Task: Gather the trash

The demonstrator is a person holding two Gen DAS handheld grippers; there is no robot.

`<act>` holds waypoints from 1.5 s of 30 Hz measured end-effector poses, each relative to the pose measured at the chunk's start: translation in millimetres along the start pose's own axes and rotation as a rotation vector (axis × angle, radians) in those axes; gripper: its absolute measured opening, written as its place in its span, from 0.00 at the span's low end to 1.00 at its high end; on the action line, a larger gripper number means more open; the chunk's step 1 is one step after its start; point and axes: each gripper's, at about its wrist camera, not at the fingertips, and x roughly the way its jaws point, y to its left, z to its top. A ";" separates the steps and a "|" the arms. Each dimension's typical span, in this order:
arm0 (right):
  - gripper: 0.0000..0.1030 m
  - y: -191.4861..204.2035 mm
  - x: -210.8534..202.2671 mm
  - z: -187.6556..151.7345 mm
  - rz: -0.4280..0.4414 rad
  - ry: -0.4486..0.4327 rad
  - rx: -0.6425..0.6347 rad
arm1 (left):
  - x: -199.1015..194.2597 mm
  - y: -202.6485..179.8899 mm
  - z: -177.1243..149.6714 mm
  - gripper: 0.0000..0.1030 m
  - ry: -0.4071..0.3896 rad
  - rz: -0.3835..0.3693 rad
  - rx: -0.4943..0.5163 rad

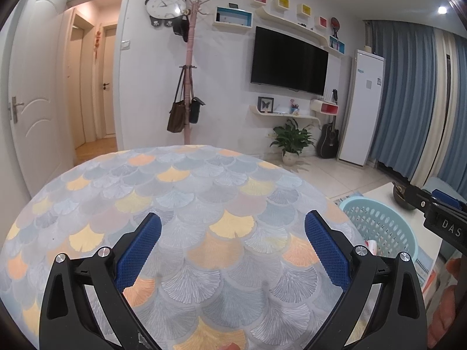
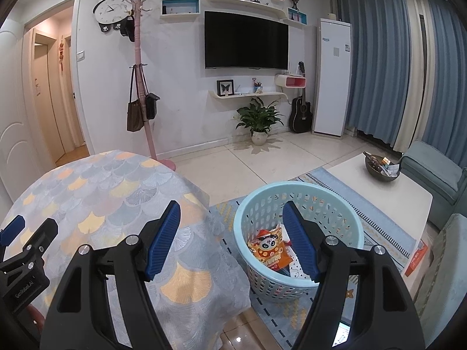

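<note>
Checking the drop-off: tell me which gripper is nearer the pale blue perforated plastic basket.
Right. The right gripper hangs open by the basket's rim; the left gripper is open over the scale-patterned tablecloth, farther away.

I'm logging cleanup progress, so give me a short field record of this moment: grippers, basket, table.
left gripper: open, empty, over the table
right gripper: open, empty, above the table edge and basket
basket: light blue, on the rug beside the table
basket contents: orange snack packet and other wrappers
table: round, patterned cloth, no trash visible on it
</note>
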 end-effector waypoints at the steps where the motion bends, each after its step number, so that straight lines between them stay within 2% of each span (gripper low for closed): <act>1: 0.67 0.9 0.0 -0.1 -0.003 -0.001 -0.002 | 0.2 0.6 0.2 0.93 0.000 -0.001 -0.001; 23: 0.67 1.0 -0.1 -1.2 0.020 0.013 0.005 | -6.5 -7.4 2.7 0.93 -0.025 0.024 0.005; 29: 0.67 0.9 -1.5 -0.8 0.020 0.007 0.004 | -7.0 -4.3 6.2 0.93 0.012 0.061 -0.015; 39: 0.67 6.4 -10.5 0.7 0.037 -0.007 0.006 | -19.3 -6.0 12.7 0.93 0.036 0.146 0.041; 45: 0.67 9.7 -17.3 2.8 0.057 -0.014 0.004 | -29.2 -8.5 10.3 0.93 0.050 0.155 0.044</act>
